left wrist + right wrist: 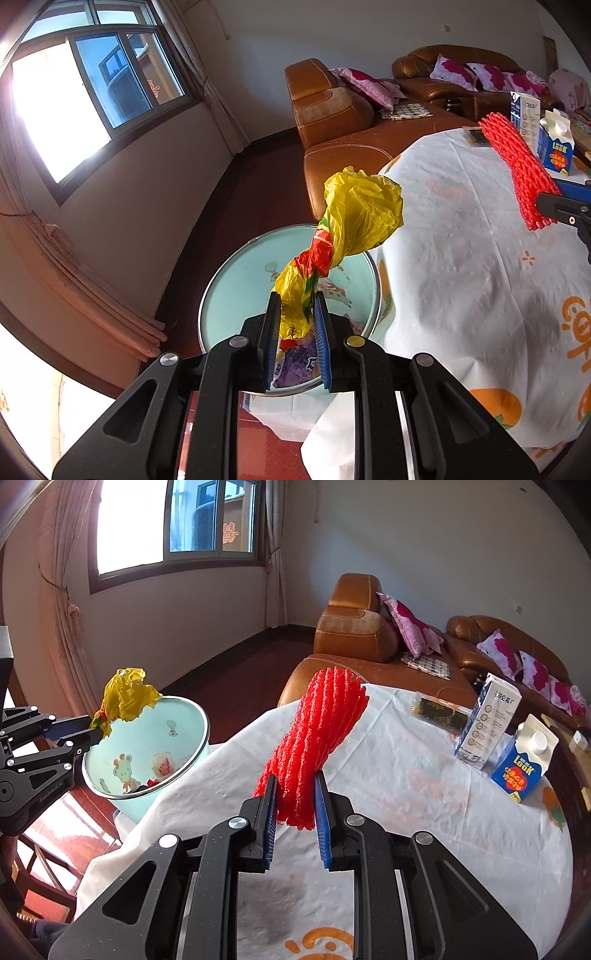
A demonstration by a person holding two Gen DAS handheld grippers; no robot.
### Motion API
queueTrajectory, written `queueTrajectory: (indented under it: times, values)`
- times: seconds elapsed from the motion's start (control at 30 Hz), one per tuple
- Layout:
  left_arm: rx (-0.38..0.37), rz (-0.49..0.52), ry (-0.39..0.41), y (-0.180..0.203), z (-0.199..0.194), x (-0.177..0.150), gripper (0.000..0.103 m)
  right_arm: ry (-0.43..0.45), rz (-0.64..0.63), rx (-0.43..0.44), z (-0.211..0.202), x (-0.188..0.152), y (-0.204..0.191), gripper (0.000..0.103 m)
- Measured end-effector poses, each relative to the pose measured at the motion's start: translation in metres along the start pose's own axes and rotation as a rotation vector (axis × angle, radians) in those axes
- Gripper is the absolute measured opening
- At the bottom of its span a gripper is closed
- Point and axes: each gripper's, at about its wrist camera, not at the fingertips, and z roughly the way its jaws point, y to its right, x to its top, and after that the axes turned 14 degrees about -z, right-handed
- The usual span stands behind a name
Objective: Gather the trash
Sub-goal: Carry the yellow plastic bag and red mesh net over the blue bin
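Left wrist view, left claw (pixel 295 314) clamping yellow bag (pixel 354 218), over bin (pixel 221 280)

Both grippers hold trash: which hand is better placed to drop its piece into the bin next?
Left. Its gripper holds the yellow bag directly above the bin, while the right gripper holds the red foam net over the table.

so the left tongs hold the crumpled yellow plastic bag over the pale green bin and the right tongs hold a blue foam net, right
Not quite. The right tongs hold a red foam net, not blue, as the right wrist view shows. The left tongs do hold the crumpled yellow plastic bag over the pale green bin.
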Motion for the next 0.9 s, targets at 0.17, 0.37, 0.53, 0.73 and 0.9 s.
queueTrajectory:
  times: [0.17,0.37,0.53,0.73,0.9]
  values:
    - [0.011,-0.011,-0.003,-0.006,0.001,0.0,0.018,0.006,-0.017,0.012,0.002,0.005,-0.007,0.019]
    - [0.029,-0.033,-0.008,-0.015,0.005,0.001,0.018,0.013,-0.042,0.023,0.005,0.013,-0.016,0.019]
    - [0.042,-0.049,-0.011,-0.023,0.008,0.002,0.018,0.019,-0.062,0.032,0.009,0.02,-0.022,0.019]
    - [0.064,-0.057,-0.016,-0.029,0.012,0.002,0.018,0.024,-0.082,0.044,0.014,0.025,-0.03,0.019]
    - [0.088,-0.063,-0.013,-0.035,0.013,0.002,0.018,0.029,-0.108,0.051,0.018,0.031,-0.036,0.019]
